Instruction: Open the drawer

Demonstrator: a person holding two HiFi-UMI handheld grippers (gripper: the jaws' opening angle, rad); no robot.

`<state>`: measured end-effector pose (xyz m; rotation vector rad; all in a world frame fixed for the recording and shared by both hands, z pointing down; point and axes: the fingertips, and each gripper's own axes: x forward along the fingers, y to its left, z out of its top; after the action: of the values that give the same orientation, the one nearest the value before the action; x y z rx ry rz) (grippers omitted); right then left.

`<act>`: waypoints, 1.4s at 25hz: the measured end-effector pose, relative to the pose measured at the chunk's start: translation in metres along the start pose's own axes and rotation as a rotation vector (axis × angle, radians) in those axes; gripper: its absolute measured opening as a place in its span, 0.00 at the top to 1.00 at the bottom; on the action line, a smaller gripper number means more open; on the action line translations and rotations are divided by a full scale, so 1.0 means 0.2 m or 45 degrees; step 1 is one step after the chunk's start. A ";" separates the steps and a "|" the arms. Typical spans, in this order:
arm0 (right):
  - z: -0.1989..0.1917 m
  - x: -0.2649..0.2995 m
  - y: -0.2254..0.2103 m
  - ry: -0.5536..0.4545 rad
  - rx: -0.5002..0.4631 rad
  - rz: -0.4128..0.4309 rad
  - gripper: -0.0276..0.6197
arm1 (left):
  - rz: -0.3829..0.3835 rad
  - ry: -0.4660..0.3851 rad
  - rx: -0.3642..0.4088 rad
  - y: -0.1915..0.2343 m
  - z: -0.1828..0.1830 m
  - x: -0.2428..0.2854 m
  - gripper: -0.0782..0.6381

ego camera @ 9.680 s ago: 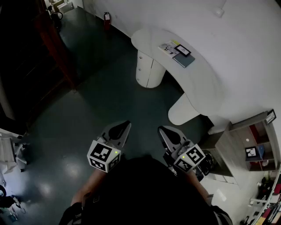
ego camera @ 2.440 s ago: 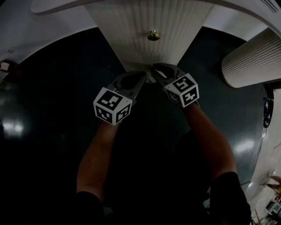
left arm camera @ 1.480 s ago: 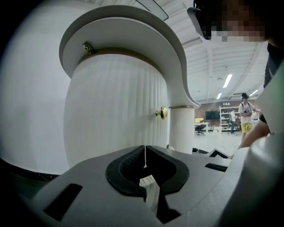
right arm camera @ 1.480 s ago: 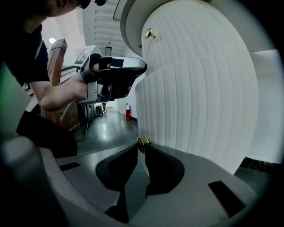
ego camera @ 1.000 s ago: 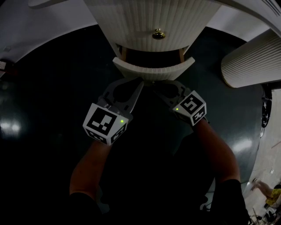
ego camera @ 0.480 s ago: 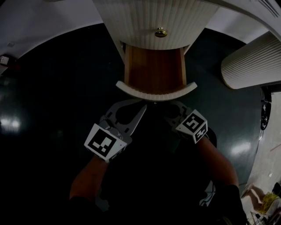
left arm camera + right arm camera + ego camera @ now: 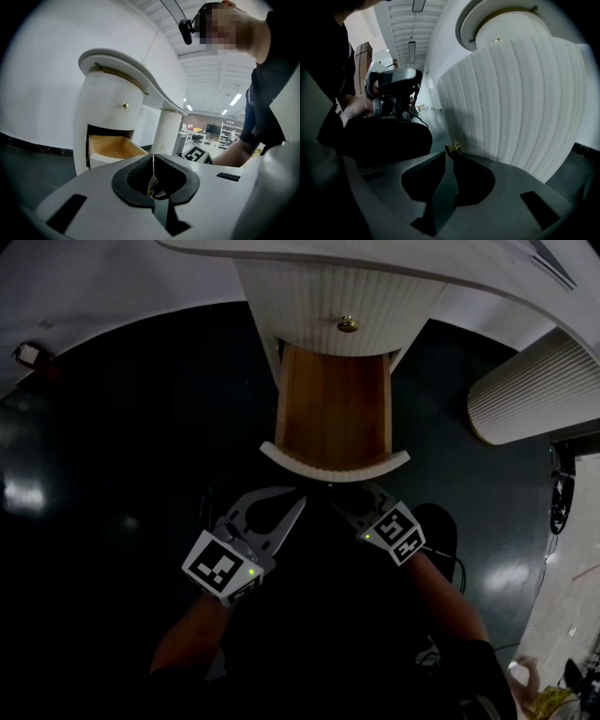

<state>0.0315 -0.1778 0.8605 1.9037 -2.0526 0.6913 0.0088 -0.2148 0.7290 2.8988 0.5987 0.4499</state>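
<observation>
Item: drawer [image 7: 335,413], lower of two in a white ribbed pedestal [image 7: 337,294] under the desk top [image 7: 281,251]. It stands drawn well out over the dark floor [image 7: 112,446], its bare wooden bottom showing, its curved white front at the near edge. Right gripper [image 7: 330,489]: at the middle of that front edge, jaws pinching the small brass drawer knob [image 7: 452,148] at their tips, with ribbed facing filling the right gripper view. Left gripper [image 7: 302,502]: just beside the right one, at the same front edge, jaws pressed together (a thin seam is all that shows between them in the left gripper view). Upper knob [image 7: 348,324]: on the closed front above. Second ribbed column [image 7: 525,390]: at the right edge.
</observation>
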 end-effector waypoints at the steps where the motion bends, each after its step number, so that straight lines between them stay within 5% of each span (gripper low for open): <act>1: 0.00 0.00 0.01 0.012 -0.029 -0.003 0.87 | 0.005 -0.011 0.009 -0.01 0.02 -0.01 0.86; 9: -0.03 -0.02 0.04 0.054 -0.119 0.029 0.87 | -0.002 -0.065 0.048 -0.10 0.10 0.00 0.87; 20: 0.01 0.00 0.00 0.054 -0.056 -0.047 0.87 | -0.018 -0.160 0.059 -0.14 0.21 0.06 0.86; 30: 0.41 -0.29 0.13 -0.295 -0.207 -0.078 0.87 | -0.041 -0.217 0.084 -0.16 0.29 -0.01 0.86; 35: 0.71 -0.48 0.08 -0.485 -0.118 -0.162 0.87 | -0.006 -0.252 0.085 -0.08 0.33 -0.11 0.86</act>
<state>0.0439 -0.1663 0.6895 2.2233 -2.1018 0.2090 0.0051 -0.2154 0.6571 2.9552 0.5998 0.1420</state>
